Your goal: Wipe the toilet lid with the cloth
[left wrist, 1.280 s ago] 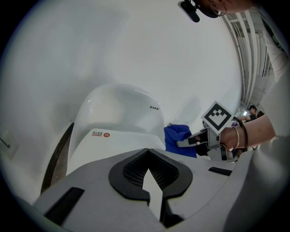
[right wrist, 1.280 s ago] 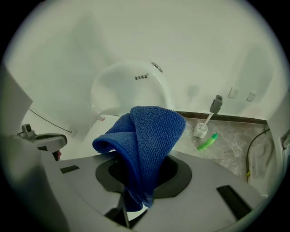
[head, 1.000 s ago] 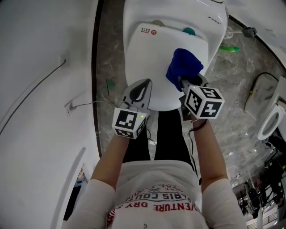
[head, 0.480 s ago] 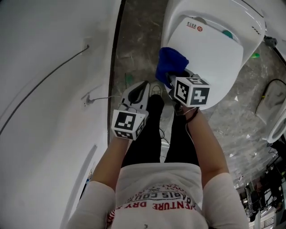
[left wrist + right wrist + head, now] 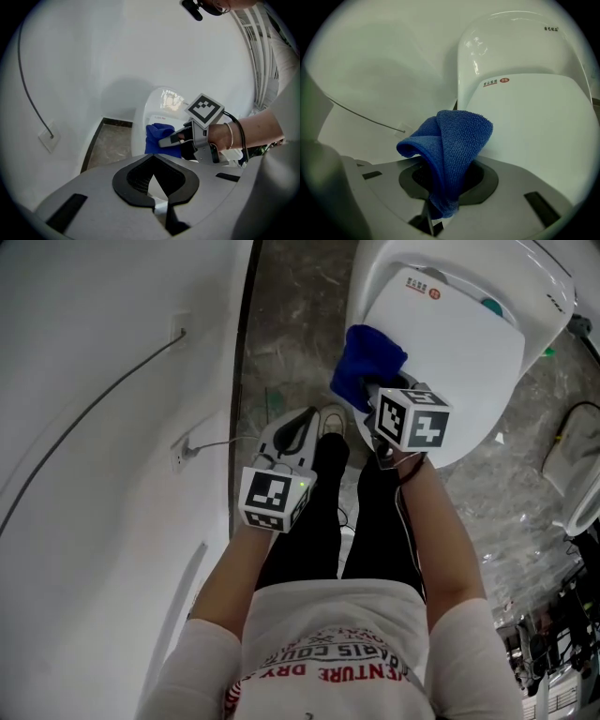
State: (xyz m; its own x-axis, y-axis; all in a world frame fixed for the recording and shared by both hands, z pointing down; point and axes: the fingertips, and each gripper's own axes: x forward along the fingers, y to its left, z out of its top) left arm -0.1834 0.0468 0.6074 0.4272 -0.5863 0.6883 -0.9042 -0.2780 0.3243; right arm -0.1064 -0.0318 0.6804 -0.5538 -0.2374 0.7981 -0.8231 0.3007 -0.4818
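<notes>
left gripper (image 5: 293, 430): i am holding it low over the floor (image 5: 291, 324), forearm straight, jaws together, nothing between. right gripper (image 5: 373, 399): arm reaching forward, jaws clamping the blue cloth (image 5: 367, 357) at the toilet lid's (image 5: 459, 352) left edge.

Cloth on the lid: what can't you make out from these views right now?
1. Whether the cloth touches the lid: right gripper view, the cloth itself covers the contact spot.
2. Lid's front edge: head view, hidden under the right gripper.
3. Label print: too small in every view.
4. Lid's right side: right gripper view, cut off by the picture's edge.
</notes>
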